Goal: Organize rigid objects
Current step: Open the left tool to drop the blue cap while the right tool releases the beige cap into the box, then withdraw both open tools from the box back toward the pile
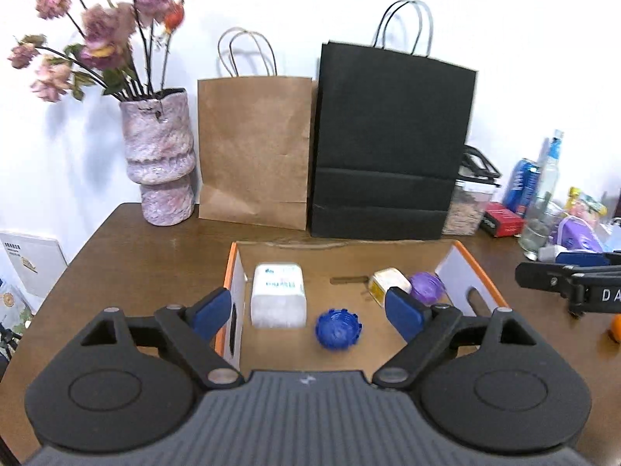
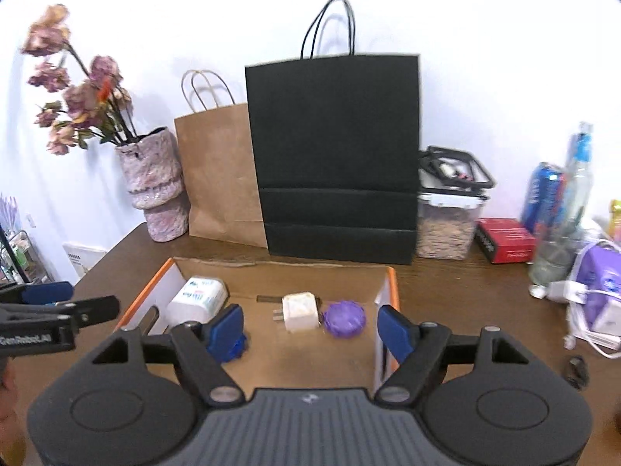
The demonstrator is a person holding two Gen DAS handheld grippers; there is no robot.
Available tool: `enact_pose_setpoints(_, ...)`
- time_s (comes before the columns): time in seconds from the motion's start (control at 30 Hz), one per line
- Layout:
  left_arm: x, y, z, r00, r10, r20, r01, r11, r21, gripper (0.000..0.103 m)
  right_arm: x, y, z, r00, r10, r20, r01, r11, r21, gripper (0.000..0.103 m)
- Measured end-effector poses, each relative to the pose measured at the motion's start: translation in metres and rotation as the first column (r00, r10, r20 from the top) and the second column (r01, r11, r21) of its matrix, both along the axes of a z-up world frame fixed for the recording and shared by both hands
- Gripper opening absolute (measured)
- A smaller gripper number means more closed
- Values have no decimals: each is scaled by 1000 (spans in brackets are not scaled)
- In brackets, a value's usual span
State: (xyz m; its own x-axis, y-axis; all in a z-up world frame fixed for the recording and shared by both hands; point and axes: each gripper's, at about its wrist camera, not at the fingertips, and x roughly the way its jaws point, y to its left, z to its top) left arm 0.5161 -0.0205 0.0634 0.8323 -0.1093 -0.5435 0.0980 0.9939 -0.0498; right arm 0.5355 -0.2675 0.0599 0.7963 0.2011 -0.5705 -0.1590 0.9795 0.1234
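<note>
While your left gripper (image 1: 310, 306) and right gripper (image 2: 310, 330) hover with fingers apart and empty, the cardboard box (image 1: 349, 248) on the worktop (image 1: 155, 248) holds, left to right, a white pack (image 1: 278, 295), blue cap (image 1: 337, 328), white plug (image 2: 299, 312) and purple lid (image 2: 344, 317).

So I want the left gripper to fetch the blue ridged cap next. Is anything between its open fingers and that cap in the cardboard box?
Nothing visible. The blue ridged plastic cap lies alone on the floor of the orange-edged cardboard box, straight ahead of the open left gripper. The white tissue pack sits apart, to its left.
</note>
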Motion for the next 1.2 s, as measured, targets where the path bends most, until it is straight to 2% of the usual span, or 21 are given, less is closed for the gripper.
enact_pose_setpoints(0.1,-41,1,4,999,-4,43,4,1000,-6,89,-41,-8,1,1000,-3,28,3,1000,2,80)
enact_pose_setpoints(0.17,-68,2,5,997,0,71,2,1000,-19,94,-67,-13,-1,999,-3,50,2,1000,20,81)
enact_pose_setpoints(0.23,-100,5,4,995,-4,97,7,999,-35,94,-95,-17,-7,997,3,78,-7,999,52,86)
enact_pose_setpoints(0.33,-148,8,-3,987,-12,160,18,999,-32,95,-139,-13,-17,993,19,113,-22,999,33,86)
enact_pose_setpoints(0.43,-202,11,-15,974,-16,227,20,1000,-14,98,-192,-3,-26,983,40,182,-37,999,-21,87)
enact_pose_setpoints(0.6,-287,13,-31,944,-16,330,10,1000,20,99,-276,17,-40,961,56,272,-44,998,-50,89)
enact_pose_setpoints(0.77,-359,22,-48,925,45,377,-44,999,-12,100,-355,38,-53,936,61,348,-47,998,-46,92)
enact_pose_setpoints(0.87,-389,27,-56,929,77,363,-71,997,-29,100,-393,47,-62,930,59,363,-50,998,-33,92)
enact_pose_setpoints(0.97,-410,30,-61,935,59,349,-53,998,-26,100,-418,51,-66,930,62,362,-54,998,-33,92)
enact_pose_setpoints(1.2,-414,25,-64,938,39,344,-34,999,-20,100,-436,46,-73,936,28,350,-11,999,-51,91)
